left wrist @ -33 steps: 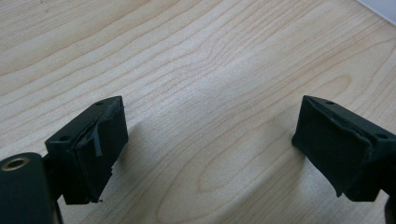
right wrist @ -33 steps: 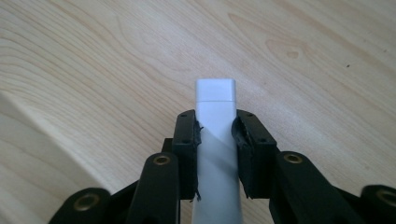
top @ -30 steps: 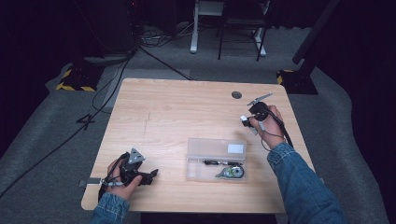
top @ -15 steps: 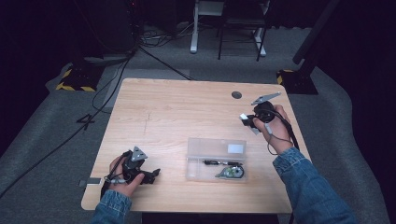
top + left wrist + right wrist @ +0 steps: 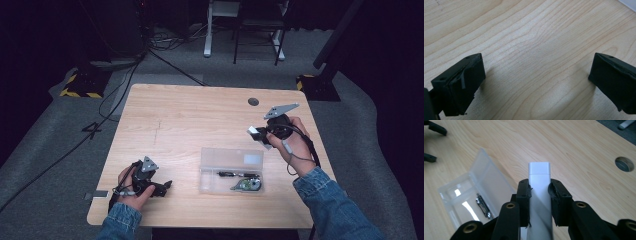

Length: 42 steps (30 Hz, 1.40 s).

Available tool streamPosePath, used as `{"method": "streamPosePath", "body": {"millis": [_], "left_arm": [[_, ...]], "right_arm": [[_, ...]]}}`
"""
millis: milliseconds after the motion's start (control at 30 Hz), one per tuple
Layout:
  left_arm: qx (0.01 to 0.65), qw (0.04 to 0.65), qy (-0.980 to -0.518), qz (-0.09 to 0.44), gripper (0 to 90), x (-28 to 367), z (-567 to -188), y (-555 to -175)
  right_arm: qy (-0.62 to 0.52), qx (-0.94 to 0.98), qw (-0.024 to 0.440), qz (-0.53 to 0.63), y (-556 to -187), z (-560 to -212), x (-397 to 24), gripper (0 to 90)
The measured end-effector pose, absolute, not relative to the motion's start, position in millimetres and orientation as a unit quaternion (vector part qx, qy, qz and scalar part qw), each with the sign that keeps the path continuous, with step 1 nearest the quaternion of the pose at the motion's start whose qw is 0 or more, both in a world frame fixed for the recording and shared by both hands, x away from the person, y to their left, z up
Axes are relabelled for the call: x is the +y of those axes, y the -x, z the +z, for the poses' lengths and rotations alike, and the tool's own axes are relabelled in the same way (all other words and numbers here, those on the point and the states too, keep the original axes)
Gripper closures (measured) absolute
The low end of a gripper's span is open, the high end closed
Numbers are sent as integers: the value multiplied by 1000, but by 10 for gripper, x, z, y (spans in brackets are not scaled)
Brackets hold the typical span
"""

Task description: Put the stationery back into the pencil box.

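Right gripper [image 5: 260,134] clamped on a white bar [image 5: 538,192], held above the table [image 5: 200,115] near its right edge, past the far right corner of the clear box [image 5: 231,170]. Bar upright between the pads in the right gripper view, its capped end sticking out beyond the fingertips. Box lying open toward the near edge, right of middle, with a pen [image 5: 235,174] and a tape dispenser [image 5: 246,184] inside; lid flat on the wood. Left gripper [image 5: 162,186] low at the near left corner, jaws just opened wide, nothing between them but bare wood. Round hole [image 5: 253,101] near the far right corner.
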<state>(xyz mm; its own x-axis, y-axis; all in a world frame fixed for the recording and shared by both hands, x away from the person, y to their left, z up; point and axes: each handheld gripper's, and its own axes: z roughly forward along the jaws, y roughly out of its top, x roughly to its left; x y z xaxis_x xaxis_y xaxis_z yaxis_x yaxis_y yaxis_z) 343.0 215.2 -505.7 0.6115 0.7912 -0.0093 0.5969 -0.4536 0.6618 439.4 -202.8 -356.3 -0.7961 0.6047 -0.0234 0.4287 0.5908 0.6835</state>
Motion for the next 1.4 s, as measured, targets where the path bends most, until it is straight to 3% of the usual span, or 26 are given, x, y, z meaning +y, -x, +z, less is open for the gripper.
{"method": "streamPosePath", "body": {"millis": [833, 1400], "left_arm": [[414, 321, -838, 153, 4, 2151, -5059, -3430], [414, 320, -838, 153, 4, 2151, -5059, -3430]], "right_arm": [[-129, 928, 41, 347, -3858, -3744, -1205, 711], [-85, 942, 10, 326, -3904, -4183, -1021, 710]]}}
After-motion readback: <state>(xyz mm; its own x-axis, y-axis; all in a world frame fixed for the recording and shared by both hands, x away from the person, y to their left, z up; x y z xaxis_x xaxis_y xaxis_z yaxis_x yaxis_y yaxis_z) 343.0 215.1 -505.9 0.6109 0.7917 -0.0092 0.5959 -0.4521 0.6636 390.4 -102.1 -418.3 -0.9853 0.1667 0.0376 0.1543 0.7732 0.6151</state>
